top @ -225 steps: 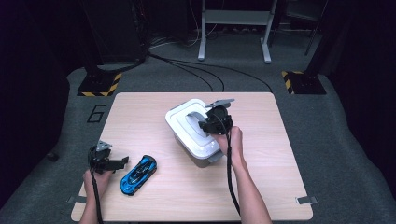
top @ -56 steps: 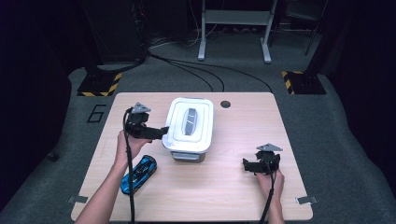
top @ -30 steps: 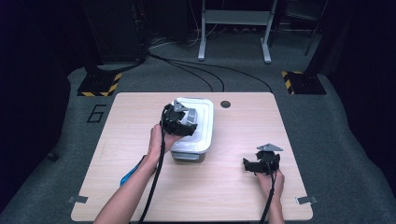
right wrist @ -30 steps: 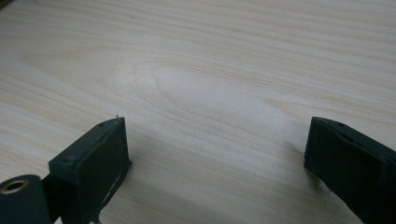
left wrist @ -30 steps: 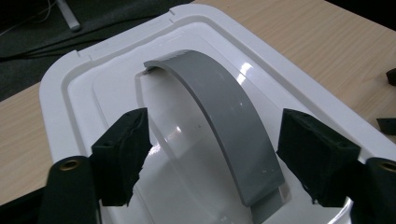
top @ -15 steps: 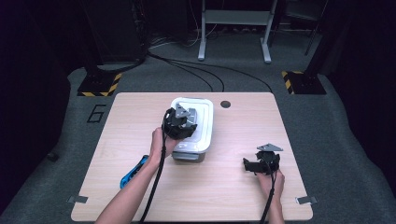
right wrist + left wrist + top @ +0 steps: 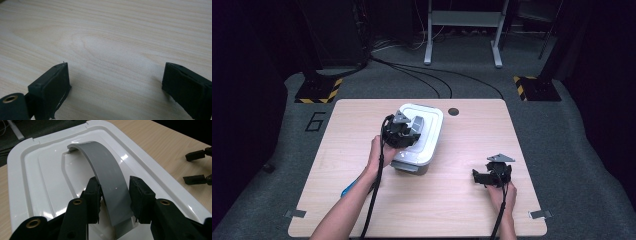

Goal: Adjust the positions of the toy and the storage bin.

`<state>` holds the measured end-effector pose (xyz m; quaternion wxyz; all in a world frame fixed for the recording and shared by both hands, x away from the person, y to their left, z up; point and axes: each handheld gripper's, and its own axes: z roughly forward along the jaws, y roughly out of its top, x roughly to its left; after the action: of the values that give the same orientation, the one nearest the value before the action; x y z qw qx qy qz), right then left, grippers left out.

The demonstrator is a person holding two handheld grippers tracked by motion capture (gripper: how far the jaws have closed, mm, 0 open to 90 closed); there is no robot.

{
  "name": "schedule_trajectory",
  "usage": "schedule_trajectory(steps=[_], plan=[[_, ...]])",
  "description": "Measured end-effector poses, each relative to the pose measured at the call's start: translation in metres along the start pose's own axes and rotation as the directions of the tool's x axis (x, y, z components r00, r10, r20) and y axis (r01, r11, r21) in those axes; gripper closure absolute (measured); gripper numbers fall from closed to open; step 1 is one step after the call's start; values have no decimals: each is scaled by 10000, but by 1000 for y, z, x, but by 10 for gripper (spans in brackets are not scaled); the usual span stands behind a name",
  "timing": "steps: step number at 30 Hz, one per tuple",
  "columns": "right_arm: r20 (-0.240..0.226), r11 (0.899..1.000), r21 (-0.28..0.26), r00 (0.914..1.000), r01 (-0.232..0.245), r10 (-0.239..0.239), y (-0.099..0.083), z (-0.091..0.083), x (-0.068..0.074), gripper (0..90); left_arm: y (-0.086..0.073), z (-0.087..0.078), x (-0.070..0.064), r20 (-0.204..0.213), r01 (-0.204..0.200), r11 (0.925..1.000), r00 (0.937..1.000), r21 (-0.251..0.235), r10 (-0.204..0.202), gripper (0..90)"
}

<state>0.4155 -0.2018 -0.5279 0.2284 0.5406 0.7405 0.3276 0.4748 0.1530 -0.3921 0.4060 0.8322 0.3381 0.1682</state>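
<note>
The left gripper (image 7: 113, 195) had its fingers spread around the grey handle (image 7: 106, 173) of the white box (image 7: 431, 131), probably to lift the lid. The right gripper (image 7: 116, 87) rested wide open on the desk (image 7: 462, 200).

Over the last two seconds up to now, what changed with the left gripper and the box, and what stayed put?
The left gripper moved from the left side of the white box to above its lid, and its jaws now straddle the grey handle, apparently not yet clamped. The blue toy car lies mostly under the forearm. The right gripper stayed open, resting on the table; the box has not moved.
</note>
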Motion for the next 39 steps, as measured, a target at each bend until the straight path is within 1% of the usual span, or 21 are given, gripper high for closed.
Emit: schedule_trajectory(steps=[5,6,8,9,10,11,12,13,14,15,16,18,19,23,24,25,27,28,30,33,39], plan=[[1,10000,-1,10000,-10,10,0,0,0,67,0,-1,1,53,-58,9999,10000,89,58,625],[-13,10000,-5,10000,-7,7,0,0,0,68,1,-2,0,-35,-149,9998,9999,167,149,622],[-12,10000,-7,10000,-3,3,0,0,0,68,3,-2,-4,-503,-498,9984,9974,274,511,599],[-12,10000,-4,10000,-3,3,0,0,0,68,4,-2,-8,-824,-666,9973,9942,297,688,577],[-12,10000,-7,10000,-4,4,0,0,0,68,7,-1,-11,-1205,-1047,9938,9868,379,1086,522],[-12,10000,-6,10000,-7,7,0,0,0,68,8,-1,-13,-1286,-1131,9927,9847,427,1177,498],[-12,10000,-8,10000,-3,3,0,0,0,69,10,0,-16,-1500,-1245,9913,9802,417,1294,492],[-10,10000,-6,10000,-6,6,0,0,0,69,12,2,-18,-1732,-1425,9886,9736,484,1488,469],[-10,10000,-9,10000,-4,4,0,0,0,69,14,4,-20,-1889,-1486,9878,9697,464,1548,462],[-9,10000,-8,10000,-6,6,0,0,0,69,17,5,-21,-2028,-1533,9865,9657,577,1619,464],[-10,10000,-11,10000,-3,3,0,0,0,69,19,7,-22,-2268,-1658,9847,9583,543,1738,476],[-11,10000,-9,10000,-4,4,0,0,0,70,21,9,-24,-2502,-1775,9820,9497,648,1882,511],[-12,10000,-13,10000,-4,4,0,0,0,70,22,9,-24,-2536,-1845,9799,9469,756,1978,516],[-13,10000,1,10000,63,-63,0,0,-1,71,21,9,-25,-2790,-1856,9805,9400,641,1962,551],[-19,10000,-18,10000,-5,5,0,0,0,71,20,9,-24,-2735,-1799,9816,9428,647,1908,565],[-15,10000,-5,10000,39,-39,0,0,-1,72,20,9,-22,-2594,-1652,9845,9498,594,1750,579],[-20,10000,-19,10000,-5,5,0,0,0,71,19,9,-19,-2418,-1499,9870,9572,572,1593,616],[-19,10000,-20,10000,-7,7,0,0,0,71,18,9,-18,-2349,-1443,9885,9603,448,1508,624],[-18,10000,-20,10000,-3,3,0,0,0,72,19,9,-17,-2304,-1376,9896,9624,418,1435,630],[-19,10000,-20,10000,-2,2,0,0,0,72,18,9,-14,-2152,-1068,9939,9704,258,1099,641],[-20,10000,-14,10000,14,-14,0,0,0,72,17,8,-7,-1786,-826,9965,9804,125,835,654]])
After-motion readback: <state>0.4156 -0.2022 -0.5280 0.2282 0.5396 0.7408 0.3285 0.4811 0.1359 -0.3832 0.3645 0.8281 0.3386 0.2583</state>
